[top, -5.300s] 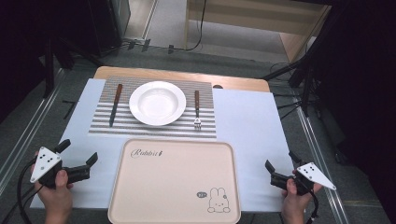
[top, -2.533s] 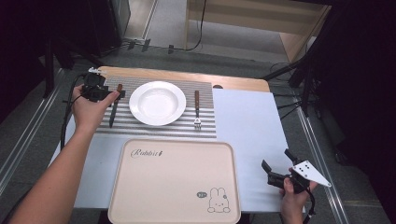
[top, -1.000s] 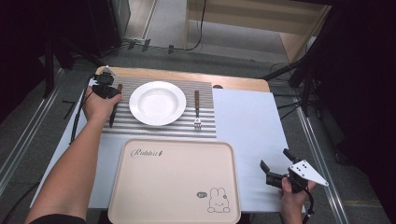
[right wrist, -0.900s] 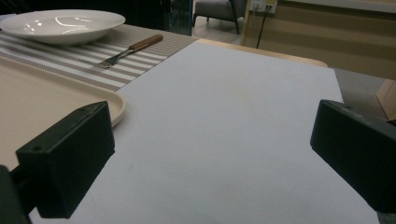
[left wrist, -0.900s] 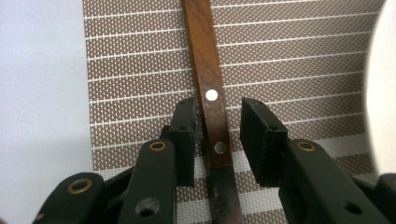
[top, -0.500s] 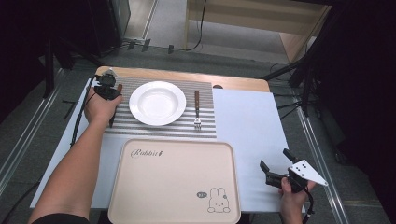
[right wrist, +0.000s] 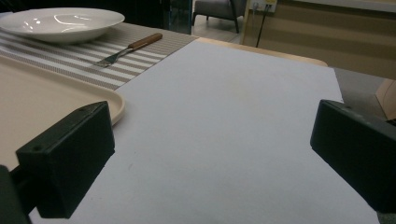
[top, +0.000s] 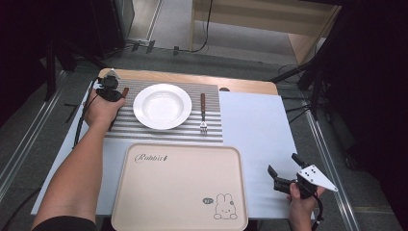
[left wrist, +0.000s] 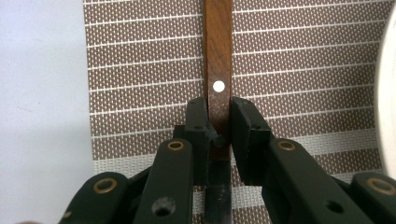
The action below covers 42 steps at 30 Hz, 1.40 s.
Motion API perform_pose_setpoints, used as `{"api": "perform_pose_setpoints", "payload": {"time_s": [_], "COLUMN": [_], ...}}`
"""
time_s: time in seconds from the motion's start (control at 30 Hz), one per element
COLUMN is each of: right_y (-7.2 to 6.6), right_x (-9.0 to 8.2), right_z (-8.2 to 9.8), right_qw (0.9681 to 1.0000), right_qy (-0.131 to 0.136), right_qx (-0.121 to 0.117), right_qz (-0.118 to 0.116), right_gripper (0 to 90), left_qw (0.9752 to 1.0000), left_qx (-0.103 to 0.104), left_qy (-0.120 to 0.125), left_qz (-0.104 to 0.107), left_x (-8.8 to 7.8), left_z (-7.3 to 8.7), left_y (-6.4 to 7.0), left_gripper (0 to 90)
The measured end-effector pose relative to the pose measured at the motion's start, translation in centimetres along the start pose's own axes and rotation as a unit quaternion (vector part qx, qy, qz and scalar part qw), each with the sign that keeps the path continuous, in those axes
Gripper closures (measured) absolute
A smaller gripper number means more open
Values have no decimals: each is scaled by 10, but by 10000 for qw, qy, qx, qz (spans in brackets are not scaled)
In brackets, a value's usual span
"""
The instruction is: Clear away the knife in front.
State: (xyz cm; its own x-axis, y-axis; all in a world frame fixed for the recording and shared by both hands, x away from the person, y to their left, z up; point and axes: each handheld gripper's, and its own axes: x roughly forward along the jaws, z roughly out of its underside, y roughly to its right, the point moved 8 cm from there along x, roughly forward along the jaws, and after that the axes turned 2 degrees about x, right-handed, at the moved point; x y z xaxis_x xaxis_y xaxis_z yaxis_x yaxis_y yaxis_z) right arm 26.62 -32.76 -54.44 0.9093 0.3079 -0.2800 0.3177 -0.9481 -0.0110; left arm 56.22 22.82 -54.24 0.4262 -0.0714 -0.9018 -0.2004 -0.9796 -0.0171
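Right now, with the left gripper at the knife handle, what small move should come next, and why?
Probably lift straight up a little. The left gripper has just been closing, and its pads now sit on both sides of the knife handle, which lies flat on the striped placemat beside the plate.

The beige tray (top: 180, 187) bears the script word "Rabbit" near its far left corner.

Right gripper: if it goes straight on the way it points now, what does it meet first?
Probably nothing soon. The right gripper, jaws open, points low across the bare blue mat. The tray and fork lie left of that line; depth is unclear.
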Motion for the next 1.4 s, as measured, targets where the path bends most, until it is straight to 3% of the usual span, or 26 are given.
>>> {"api": "perform_pose_setpoints", "payload": {"time_s": [0.2,0.43,0.7,0.93,1.17,1.4], "right_y": [0,0,0,0,0,0], "right_x": [0,0,0,0,0,0], "right_z": [0,0,0,0,0,0], "right_qw": [10000,10000,10000,10000,10000,10000], "right_qy": [-3,4,12,11,14,12], "right_qx": [0,21,13,32,24,29], "right_qz": [0,-14,-26,-32,-35,-36], "right_gripper": [0,0,0,0,0,0], "left_qw": [10000,9996,9989,9981,9963,9948], "left_qx": [21,88,148,236,269,423], "left_qy": [24,245,347,403,433,517], "left_qz": [83,98,296,409,695,769], "left_x": [-2,-17,-28,-38,-48,-62], "left_z": [1,-3,2,8,21,34], "left_y": [3,9,16,21,31,41], "left_gripper": [766,766,767,767,767,767]}}
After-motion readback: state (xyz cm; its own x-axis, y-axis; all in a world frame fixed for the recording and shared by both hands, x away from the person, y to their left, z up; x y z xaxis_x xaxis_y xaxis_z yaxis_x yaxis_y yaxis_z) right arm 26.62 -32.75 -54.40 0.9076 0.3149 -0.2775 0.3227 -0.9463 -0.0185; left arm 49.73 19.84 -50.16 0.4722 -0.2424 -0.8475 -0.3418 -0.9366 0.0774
